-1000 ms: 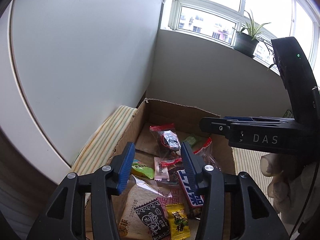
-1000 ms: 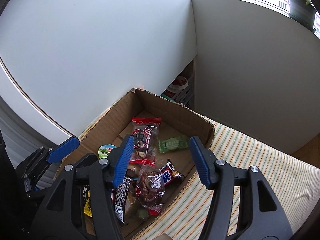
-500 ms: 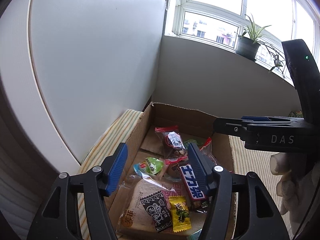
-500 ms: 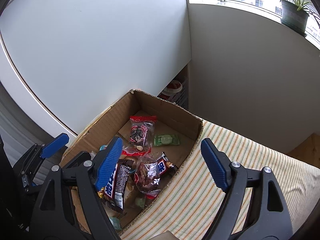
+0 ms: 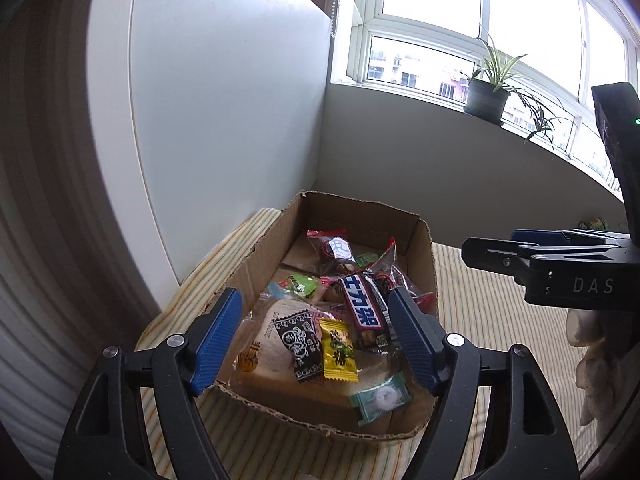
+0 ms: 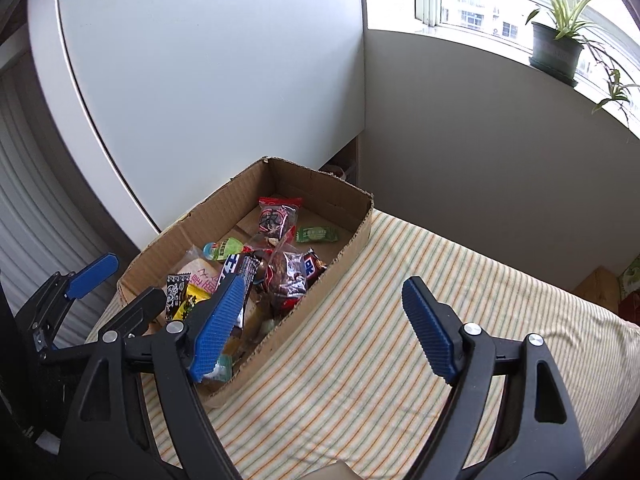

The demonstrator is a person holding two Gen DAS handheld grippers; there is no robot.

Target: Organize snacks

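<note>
We see an open cardboard box (image 5: 424, 248) of wrapped snacks sitting on a striped cloth (image 6: 400, 340) that covers a soft surface; whether that is a bed or a cushion we cannot tell.

From the left wrist view, the left gripper (image 5: 316, 336) hangs above the near end of the box. Its jaws are opening, and nothing is pressed between the blue pads. Between them lie a bagged bread slice (image 5: 260, 344), a black sachet (image 5: 302, 340), a yellow candy (image 5: 338, 350) and a dark chocolate bar (image 5: 366, 308) with blue and white lettering. A pale green wrapped sweet (image 5: 380, 398) lies at the near corner, and a red-edged clear packet (image 5: 332, 244) sits toward the far end. Only this view shows the pale gloved hand (image 5: 592, 360) beneath the right gripper's black body at the right edge.

From the right wrist view, the right gripper (image 6: 324, 328) is over the cloth beside the box's long wall, its jaws wide apart and empty. This view alone shows a small green packet (image 6: 318, 235) flat on the box floor near the far wall, and a clear bag of dark brown pieces (image 6: 286, 276) against the near wall. The left gripper's blue pad (image 6: 92, 274) pokes in at the left edge.

A potted plant (image 6: 556, 46) stands on the windowsill in both views.
</note>
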